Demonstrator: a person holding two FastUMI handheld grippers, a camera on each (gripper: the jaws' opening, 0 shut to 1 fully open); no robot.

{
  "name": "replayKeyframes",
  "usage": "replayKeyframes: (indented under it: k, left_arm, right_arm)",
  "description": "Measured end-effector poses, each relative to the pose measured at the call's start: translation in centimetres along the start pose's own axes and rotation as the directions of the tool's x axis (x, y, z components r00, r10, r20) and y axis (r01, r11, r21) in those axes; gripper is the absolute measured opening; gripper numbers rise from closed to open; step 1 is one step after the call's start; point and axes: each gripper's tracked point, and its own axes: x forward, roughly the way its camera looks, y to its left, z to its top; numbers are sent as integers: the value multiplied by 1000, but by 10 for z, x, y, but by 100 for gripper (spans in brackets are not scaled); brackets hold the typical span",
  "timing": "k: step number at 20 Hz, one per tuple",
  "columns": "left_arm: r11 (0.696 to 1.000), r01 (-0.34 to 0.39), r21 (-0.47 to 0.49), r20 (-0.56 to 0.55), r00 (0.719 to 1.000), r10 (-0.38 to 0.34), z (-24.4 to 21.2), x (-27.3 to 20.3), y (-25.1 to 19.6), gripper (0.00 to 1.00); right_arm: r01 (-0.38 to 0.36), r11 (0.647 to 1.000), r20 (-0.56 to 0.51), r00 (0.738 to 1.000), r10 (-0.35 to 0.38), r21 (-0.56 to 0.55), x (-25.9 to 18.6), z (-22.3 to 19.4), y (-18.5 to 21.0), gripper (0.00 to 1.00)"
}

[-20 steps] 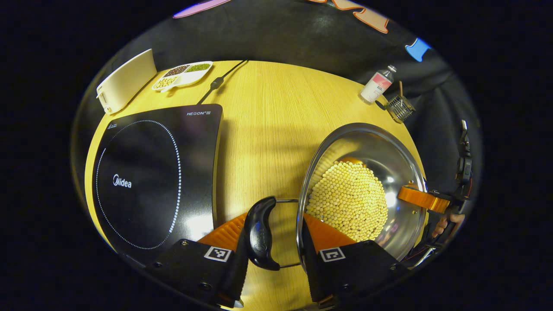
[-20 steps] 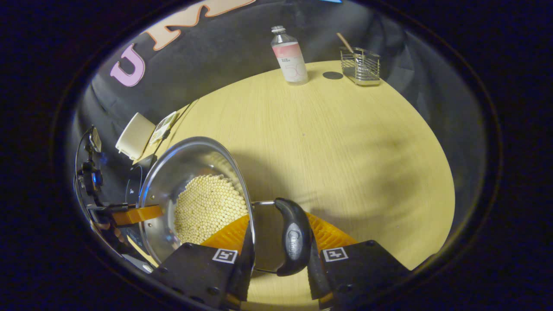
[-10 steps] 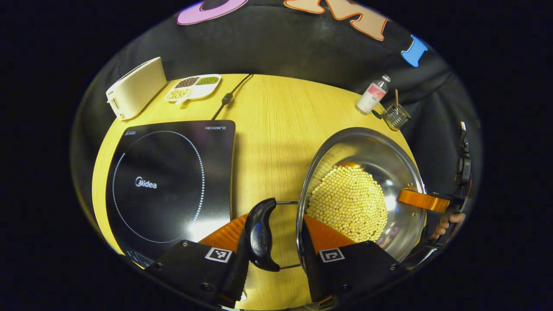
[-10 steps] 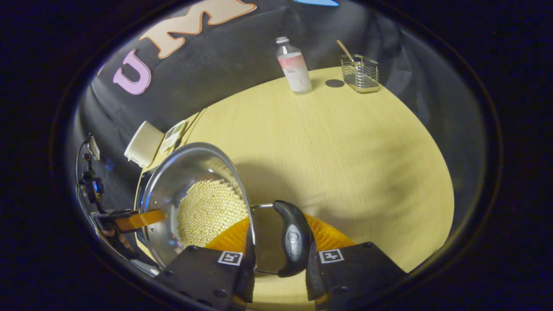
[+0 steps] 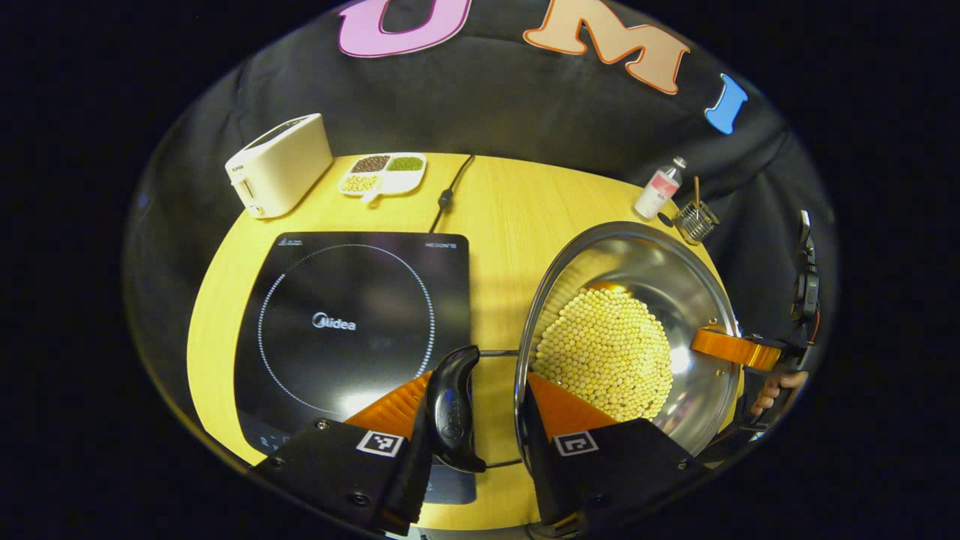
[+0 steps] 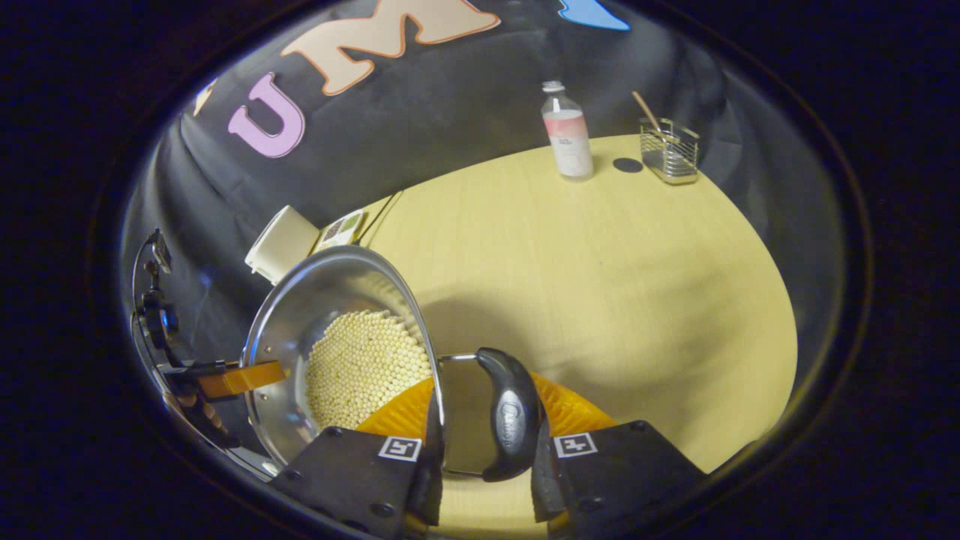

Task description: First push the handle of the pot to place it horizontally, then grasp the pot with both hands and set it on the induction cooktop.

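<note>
A steel pot (image 5: 675, 292) filled with pale yellow beans (image 5: 607, 352) hangs above the wooden table (image 5: 510, 217), held from both sides. My left gripper (image 5: 469, 424) is shut on the pot's black side handle (image 5: 452, 409), which is pinched between its fingers. In the right gripper view my right gripper (image 6: 480, 439) is shut on the other black handle (image 6: 514, 420) beside the pot (image 6: 300, 315). Across the rim, a finger of the right gripper (image 5: 739, 351) and a hand show. The black induction cooktop (image 5: 345, 322) lies to the left of the pot, its near edge under my left gripper.
A cream toaster (image 5: 279, 163), a divided dish of beans (image 5: 382, 172) and the cooktop's cable (image 5: 448, 196) are at the far left of the table. A bottle (image 6: 568, 135) and a wire basket (image 6: 669, 150) stand at the far right edge.
Both grippers have risen with the pot and the table looks farther off. In the left gripper view the cooktop has slid right, closer to the pot and under the left fingers.
</note>
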Motion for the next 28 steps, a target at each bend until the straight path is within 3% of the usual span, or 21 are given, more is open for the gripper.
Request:
replayKeyframes:
  k: [6, 12, 18, 28]
  left_arm:
    - [998, 68, 0, 44, 997, -68, 16, -2, 42, 58]
    - [989, 146, -12, 36, 989, -145, 21, 4, 119, 59]
    - [989, 149, -6, 44, 988, -149, 26, 6, 181, 58]
    - [993, 108, 54, 45, 993, -110, 45, 13, 229, 58]
  right_arm:
    - [61, 998, 51, 997, -60, -22, 0, 6, 49, 49]
    - [141, 990, 65, 988, -139, -25, 13, -19, 127, 49]
    - [162, 986, 52, 986, -161, -21, 38, -34, 181, 49]
    - [157, 987, 37, 987, -159, 38, 73, -37, 221, 49]
